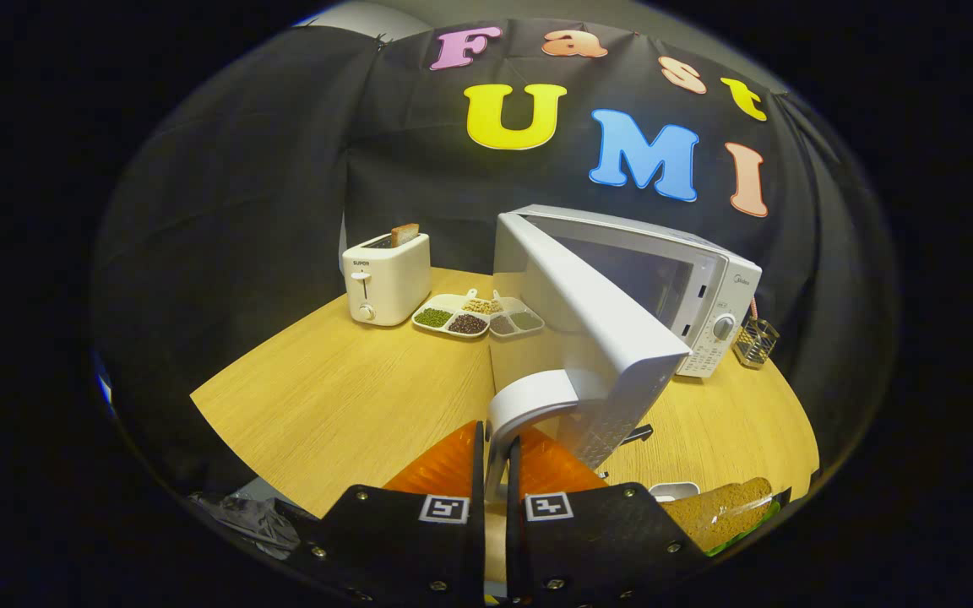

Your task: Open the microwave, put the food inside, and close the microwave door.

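A white microwave (706, 287) stands on the wooden table (343, 397) with its door (596, 338) swung wide toward me. My gripper (495, 460) is shut on the door's curved white handle (529, 401), one finger on each side of it. The food, a sandwich of brown bread with green filling (723, 511), lies on the table just right of my fingers, partly hidden behind the right finger. The microwave's cavity is hidden by the door.
A white toaster (387, 279) with a bread slice in it stands at the back left. Beside it lies a divided white tray (478, 317) of beans and grains. A small wire holder (755, 342) sits right of the microwave.
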`<state>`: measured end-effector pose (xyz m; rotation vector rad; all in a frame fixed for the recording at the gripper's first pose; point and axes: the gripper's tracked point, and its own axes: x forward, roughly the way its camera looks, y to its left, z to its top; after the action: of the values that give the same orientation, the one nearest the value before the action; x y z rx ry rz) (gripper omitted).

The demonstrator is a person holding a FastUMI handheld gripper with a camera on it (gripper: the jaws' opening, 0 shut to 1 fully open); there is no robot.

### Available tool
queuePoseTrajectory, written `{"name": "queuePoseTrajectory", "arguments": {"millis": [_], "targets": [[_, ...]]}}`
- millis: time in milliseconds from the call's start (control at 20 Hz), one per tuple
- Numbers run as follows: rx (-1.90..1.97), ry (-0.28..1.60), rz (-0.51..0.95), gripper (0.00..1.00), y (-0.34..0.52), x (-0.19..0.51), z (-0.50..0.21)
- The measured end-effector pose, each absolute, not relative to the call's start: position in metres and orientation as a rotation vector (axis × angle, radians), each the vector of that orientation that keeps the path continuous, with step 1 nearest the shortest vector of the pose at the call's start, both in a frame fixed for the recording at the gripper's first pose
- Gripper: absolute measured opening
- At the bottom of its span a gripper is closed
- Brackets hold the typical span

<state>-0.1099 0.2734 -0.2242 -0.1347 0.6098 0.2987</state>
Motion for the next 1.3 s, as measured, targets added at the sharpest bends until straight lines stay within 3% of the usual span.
{"name": "queuePoseTrajectory", "arguments": {"millis": [150,300,350,400,450,550,800,1050,1300], "targets": [[-0.138,0.619,0.304,0.1,0.284,-0.118,-0.221],[-0.069,0.64,0.381,0.17,0.307,-0.136,-0.214],[-0.053,0.636,0.42,0.23,0.319,-0.137,-0.214],[-0.041,0.621,0.473,0.44,0.329,-0.145,-0.207],[-0.011,0.611,0.538,0.44,0.341,-0.149,-0.203],[0.075,0.59,0.676,0.55,0.363,-0.161,-0.187],[0.235,0.471,0.889,0.94,0.377,-0.174,-0.103],[0.252,0.388,0.919,0.96,0.331,-0.164,-0.045],[0.252,0.389,0.855,0.96,0.258,-0.14,-0.034]]}}
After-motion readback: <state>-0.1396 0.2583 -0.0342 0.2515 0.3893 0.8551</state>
